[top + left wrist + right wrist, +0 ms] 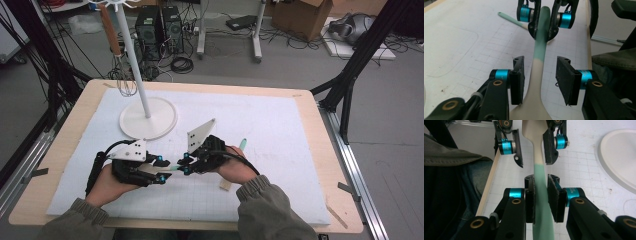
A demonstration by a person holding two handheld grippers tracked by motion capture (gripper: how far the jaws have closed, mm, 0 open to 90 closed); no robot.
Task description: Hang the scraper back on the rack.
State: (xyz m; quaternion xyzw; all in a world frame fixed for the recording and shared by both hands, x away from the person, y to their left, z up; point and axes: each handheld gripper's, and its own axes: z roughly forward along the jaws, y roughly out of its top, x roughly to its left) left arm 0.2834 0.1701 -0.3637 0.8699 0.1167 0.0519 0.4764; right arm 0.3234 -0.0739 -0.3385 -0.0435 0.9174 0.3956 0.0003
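A: Start wide. What's the setting?

B: A cluttered workroom floor with cables and computer towers (160,27), then a wooden table (65,145) under a white gridded mat (280,130). A white stand (148,118) with a whisk (126,82) hanging from it sits at the far left.

A: And the work?

B: A handover, I'd judge. The right gripper (185,164) is clamped on the green handle of a spatula (539,53), held above the mat between both hands. The left gripper (161,169) straddles the cream end, jaws narrowed but not yet touching.

A: Next?

B: Left must pinch firmly before right lets go. A second green utensil (510,18) lies on the mat beyond.
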